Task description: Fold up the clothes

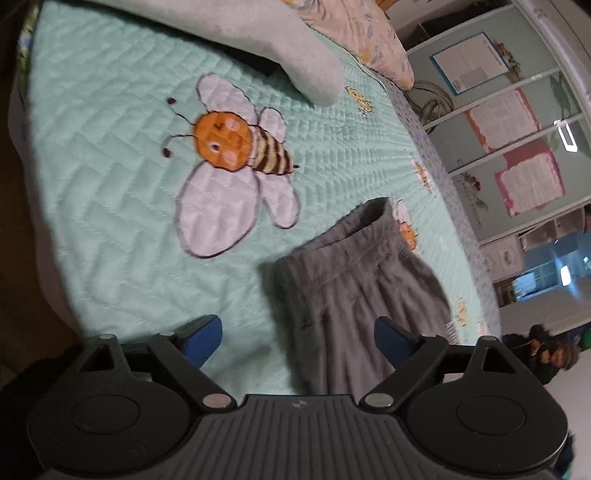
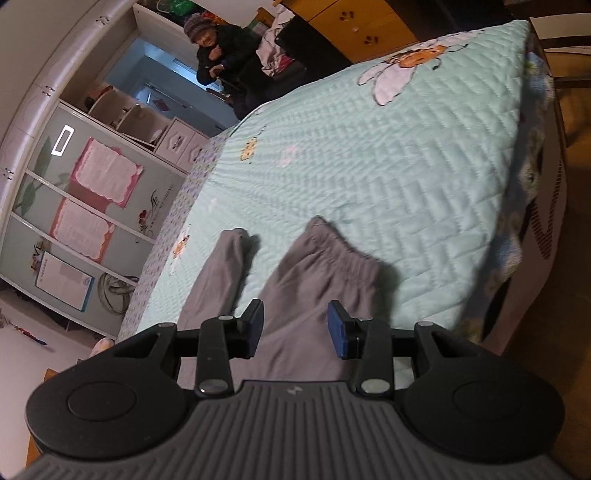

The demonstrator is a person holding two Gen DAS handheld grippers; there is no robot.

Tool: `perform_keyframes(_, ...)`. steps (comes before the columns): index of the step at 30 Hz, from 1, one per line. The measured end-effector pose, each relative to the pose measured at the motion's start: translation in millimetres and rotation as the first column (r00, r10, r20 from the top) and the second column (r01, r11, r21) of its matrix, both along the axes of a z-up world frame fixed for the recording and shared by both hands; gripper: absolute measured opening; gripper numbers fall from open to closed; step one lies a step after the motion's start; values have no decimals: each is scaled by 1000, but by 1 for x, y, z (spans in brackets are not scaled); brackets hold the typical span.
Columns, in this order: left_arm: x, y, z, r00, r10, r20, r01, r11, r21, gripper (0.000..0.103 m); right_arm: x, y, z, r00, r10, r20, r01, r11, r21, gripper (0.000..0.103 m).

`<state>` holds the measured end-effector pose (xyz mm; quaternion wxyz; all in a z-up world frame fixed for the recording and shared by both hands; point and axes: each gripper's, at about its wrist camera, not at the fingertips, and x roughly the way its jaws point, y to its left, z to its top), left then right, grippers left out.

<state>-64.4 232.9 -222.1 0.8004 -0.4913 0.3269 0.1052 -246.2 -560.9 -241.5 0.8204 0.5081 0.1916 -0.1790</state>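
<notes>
Grey pants (image 1: 354, 295) lie on the bed (image 1: 110, 184), flat on a pale green quilt (image 2: 406, 177) with a big bee (image 1: 236, 147) sewn on it. From the right wrist camera, the waistband (image 2: 343, 258) and one leg (image 2: 221, 273) point away across the quilt.

Left tongs (image 1: 295, 339) are spread wide above the pants, with nothing pinched. Right tongs (image 2: 295, 325) are partly spread over the grey cloth, and the blue pads (image 2: 338, 328) do not press on it.

Near the top of the bed sit a grey pillow (image 1: 295, 48) and a flowery one (image 1: 362, 33). Cupboard doors (image 2: 92, 192) with pink papers stand beside the bed. A person (image 2: 218, 59) in dark clothes sits far back. No boxes or baskets show.
</notes>
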Motion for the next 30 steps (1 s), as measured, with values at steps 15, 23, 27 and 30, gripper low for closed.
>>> perform_keyframes(15,34,3,-29,997,-59,43,62,995,-80,17,16,17,2,999,26,-29,-24,999,43,43)
perform_keyframes(23,14,4,4,997,-65,-51,69,995,70,57,21,23,1,999,43,-14,-43,998,42,47)
perform_keyframes(27,17,20,-4,998,-40,-38,40,999,12,49,24,31,1,997,82,0,-81,995,57,47)
perform_keyframes(30,11,26,10,998,-50,-32,52,997,61,65,20,34,11,994,108,1,-108,994,-20,47)
